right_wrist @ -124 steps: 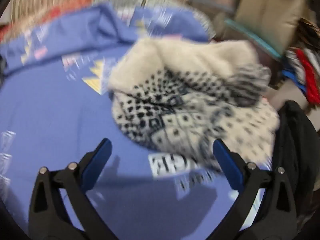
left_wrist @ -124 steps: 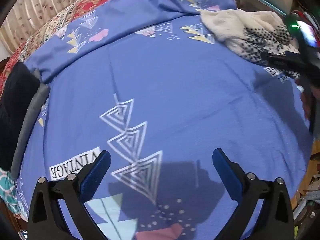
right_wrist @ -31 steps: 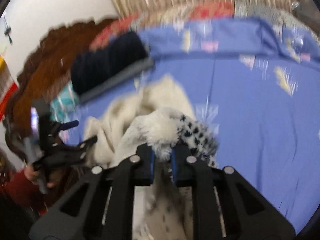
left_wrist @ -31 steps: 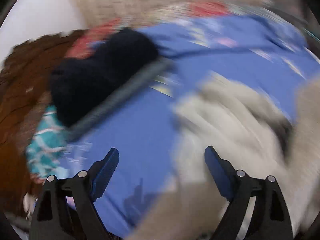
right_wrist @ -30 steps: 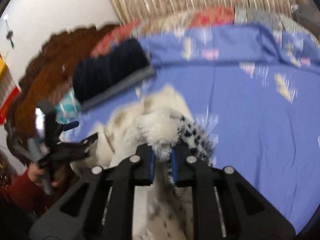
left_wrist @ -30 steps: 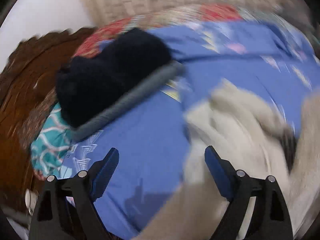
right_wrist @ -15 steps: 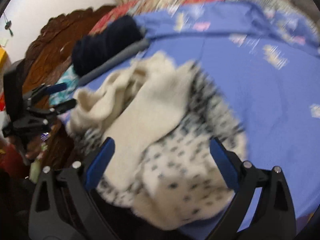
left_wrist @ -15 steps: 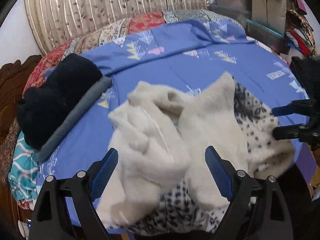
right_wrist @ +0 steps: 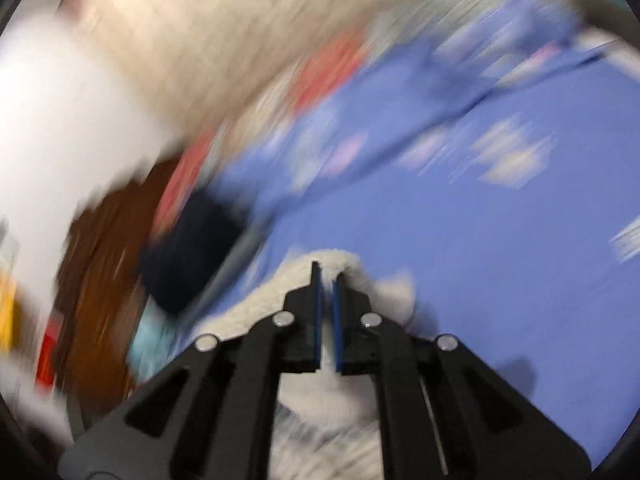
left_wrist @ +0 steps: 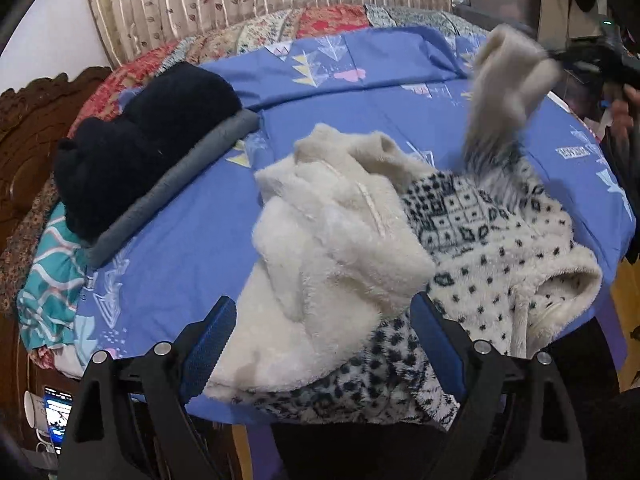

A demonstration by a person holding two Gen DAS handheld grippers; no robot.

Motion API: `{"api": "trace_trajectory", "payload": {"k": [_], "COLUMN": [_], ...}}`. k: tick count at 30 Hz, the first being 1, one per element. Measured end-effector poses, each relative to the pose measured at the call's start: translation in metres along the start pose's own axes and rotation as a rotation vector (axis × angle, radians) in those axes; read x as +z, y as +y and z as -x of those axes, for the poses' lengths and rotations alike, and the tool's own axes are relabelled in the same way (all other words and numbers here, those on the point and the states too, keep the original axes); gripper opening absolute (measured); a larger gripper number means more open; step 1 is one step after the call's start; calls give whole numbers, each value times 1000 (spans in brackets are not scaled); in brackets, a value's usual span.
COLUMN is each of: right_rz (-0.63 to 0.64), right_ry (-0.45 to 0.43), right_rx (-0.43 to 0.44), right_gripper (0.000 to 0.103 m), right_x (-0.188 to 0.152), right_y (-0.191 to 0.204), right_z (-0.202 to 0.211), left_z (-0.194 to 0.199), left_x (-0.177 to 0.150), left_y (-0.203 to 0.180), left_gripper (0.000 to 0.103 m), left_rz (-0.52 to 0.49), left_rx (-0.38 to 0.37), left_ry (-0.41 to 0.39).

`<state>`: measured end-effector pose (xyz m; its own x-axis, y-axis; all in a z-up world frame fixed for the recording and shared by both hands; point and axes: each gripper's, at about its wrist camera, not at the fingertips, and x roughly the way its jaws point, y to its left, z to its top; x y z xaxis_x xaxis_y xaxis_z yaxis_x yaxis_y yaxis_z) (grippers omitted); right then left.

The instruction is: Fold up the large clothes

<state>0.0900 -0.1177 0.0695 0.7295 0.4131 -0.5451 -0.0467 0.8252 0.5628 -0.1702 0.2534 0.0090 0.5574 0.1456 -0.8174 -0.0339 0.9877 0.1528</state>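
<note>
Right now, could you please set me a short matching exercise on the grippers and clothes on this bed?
Things:
1. left gripper
2. right gripper
3. fleece garment
4. dark folded clothes

States:
A. stacked near the bed's left edge
B. open, holding nothing
C. crumpled, one part lifted
D. shut on cream fleece

Pairs: 1-B, 2-D, 3-C, 4-A

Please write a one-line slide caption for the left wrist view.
Open left gripper hovers over a crumpled fleece garment on the blue bedsheet.
</note>
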Motion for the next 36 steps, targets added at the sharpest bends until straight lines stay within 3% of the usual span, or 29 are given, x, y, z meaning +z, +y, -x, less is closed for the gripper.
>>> {"api": "trace_trajectory", "payload": {"k": [2,3,4,6,9,10,12,15,18,21,23,24,26,29,31,34,36], "right_rz": [-101,-154,-245,-267,-44,36,163,317,496,532,573,576,531,456,436,427,447], "right_ry": [-79,-71,-64,-7,164,245,453,710,848,913,933,947,915,729,635,587,599], "right_rx": [-198,-218,-207,-110,77,140,347,523,544,535,508,504,548,648,645,679,730], "right_gripper": [43,86,91,91,91,91,89,81,77,76,46,10,7,6,6,6,6], "right_x": [25,26,18,-5,-61,-84,-140,-215,-284,-340,-364,-367,-357,-288,-247,-209,-194], "right_y": [-57,-76,-104,-120,-86,-66,-16,60,123,152,162,165,164,166,168,174,189], "right_z": [30,37,51,66,78,75,63,32,0,-38,-53,-57,-48,-15,-1,9,14], "left_z": [-3,-2,-2,-1,4,6,13,24,41,54,57,57,54,55,59,64,65], "left_x": [-2,-4,-6,-9,-15,-16,-17,-20,-33,-52,-59,-62,-67,-67,-62,-48,-35], "left_y": [-4,-6,-7,-9,-6,-3,5,16,19,15,13,12,2,-20,-37,-65,-76], "left_gripper": [103,103,103,103,103,103,103,103,103,103,103,103,103,103,103,103,103], "left_rz": [-2,-8,-18,-35,-60,-65,-59,-60,-139,-245,-287,-319,-402,-542,-634,-781,-836], "left_rx": [-28,-31,-29,-22,-18,-15,0,28,76,94,88,85,96,108,106,102,112], "left_ry": [-1,-6,-12,-17,-10,-10,-19,-51,-105,-186,-212,-217,-216,-271,-324,-395,-428]}}
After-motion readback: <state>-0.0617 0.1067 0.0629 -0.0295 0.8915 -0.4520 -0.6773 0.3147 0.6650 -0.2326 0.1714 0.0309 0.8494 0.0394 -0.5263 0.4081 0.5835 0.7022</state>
